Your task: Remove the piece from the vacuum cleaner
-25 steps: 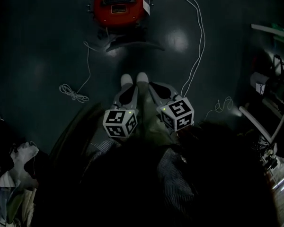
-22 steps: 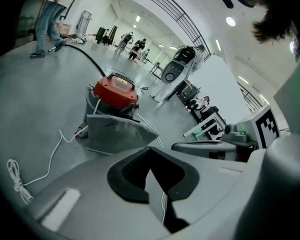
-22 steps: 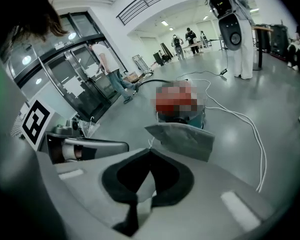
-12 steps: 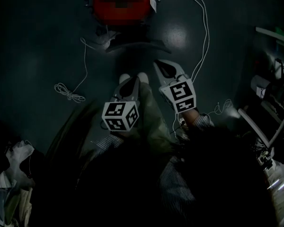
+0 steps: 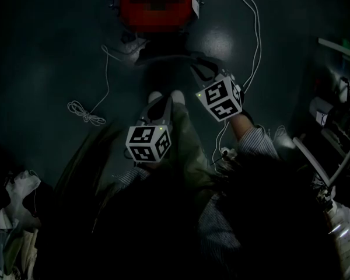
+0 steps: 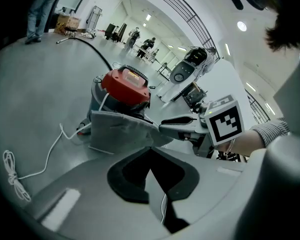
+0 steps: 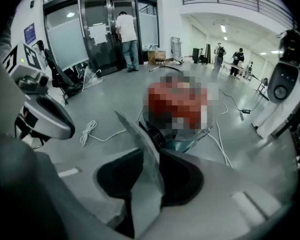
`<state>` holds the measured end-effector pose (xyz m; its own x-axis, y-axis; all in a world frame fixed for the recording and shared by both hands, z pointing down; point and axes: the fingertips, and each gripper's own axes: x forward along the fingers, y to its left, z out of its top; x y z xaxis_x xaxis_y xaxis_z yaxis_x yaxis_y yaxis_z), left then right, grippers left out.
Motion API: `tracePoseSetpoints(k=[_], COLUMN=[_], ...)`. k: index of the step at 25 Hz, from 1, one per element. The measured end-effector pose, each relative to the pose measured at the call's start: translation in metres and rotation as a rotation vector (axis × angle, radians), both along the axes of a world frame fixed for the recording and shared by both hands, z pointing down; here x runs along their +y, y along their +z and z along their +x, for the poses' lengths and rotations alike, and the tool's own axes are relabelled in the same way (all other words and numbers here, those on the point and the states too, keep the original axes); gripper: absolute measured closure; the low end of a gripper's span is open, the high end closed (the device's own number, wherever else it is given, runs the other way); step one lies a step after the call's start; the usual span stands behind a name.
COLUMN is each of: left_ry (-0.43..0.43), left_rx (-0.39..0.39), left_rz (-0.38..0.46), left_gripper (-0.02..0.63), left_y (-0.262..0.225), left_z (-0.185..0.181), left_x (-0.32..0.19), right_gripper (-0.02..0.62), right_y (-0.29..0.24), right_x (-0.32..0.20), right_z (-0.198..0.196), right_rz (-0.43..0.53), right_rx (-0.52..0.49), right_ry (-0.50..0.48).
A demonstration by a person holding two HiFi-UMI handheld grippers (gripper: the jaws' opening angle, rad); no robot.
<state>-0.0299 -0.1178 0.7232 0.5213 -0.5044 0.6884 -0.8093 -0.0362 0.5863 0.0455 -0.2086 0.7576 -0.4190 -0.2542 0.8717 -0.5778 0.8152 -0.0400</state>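
The red vacuum cleaner (image 5: 157, 4) stands on the dark floor at the top of the head view. A flat grey piece (image 5: 163, 57) juts out from its near side, and shows again in the left gripper view (image 6: 120, 129). My right gripper (image 5: 199, 67) reaches to the right end of that piece. In the right gripper view the piece (image 7: 140, 134) stands edge-on between the jaws, which are opening around it (image 7: 152, 156). My left gripper (image 5: 163, 101) hangs back over the person's shoes, apart from the piece, its jaws (image 6: 151, 151) together on nothing.
A white cable (image 5: 108, 80) runs from the vacuum cleaner to a coil (image 5: 84, 112) at the left. A second cable (image 5: 254, 34) curves down the right. Shelving (image 5: 338, 98) lines the right edge; bags (image 5: 11, 214) lie at lower left. People stand far off (image 7: 127, 34).
My right gripper has moved forward from beside the left one to the grey piece, and its jaws now stand apart around it. The left gripper has barely moved.
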Motion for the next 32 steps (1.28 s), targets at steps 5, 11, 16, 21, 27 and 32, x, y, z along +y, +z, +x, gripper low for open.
tracePoseSetpoints(k=[5, 11, 16, 21, 27, 32], left_ry=[0.002, 0.001, -0.006, -0.004, -0.010, -0.011], left_rx=[0.006, 0.008, 0.012, 0.014, 0.029, 0.027], left_rz=[-0.025, -0.024, -0.025, -0.021, -0.029, -0.025], left_gripper=[0.604, 0.604, 0.605, 0.604, 0.605, 0.604], left_y=[0.008, 0.011, 0.011, 0.006, 0.001, -0.001], left_z=[-0.001, -0.003, -0.005, -0.004, -0.004, -0.005], left_x=[0.006, 0.004, 0.004, 0.006, 0.007, 0.010], right_gripper=[0.489, 0.490, 0.569, 0.571, 0.571, 0.572], right_y=[0.023, 0.045, 0.045, 0.040, 0.034, 0.029], right_x=[-0.001, -0.003, -0.002, 0.007, 0.028, 0.044], right_z=[0.001, -0.001, -0.003, -0.006, -0.015, -0.029], right_rz=[0.018, 0.047, 0.013, -0.010, -0.080, -0.116], right_rx=[0.119, 0.243, 0.230, 0.217, 0.139, 0.085], right_ry=[-0.092, -0.221, -0.191, -0.180, -0.120, -0.084])
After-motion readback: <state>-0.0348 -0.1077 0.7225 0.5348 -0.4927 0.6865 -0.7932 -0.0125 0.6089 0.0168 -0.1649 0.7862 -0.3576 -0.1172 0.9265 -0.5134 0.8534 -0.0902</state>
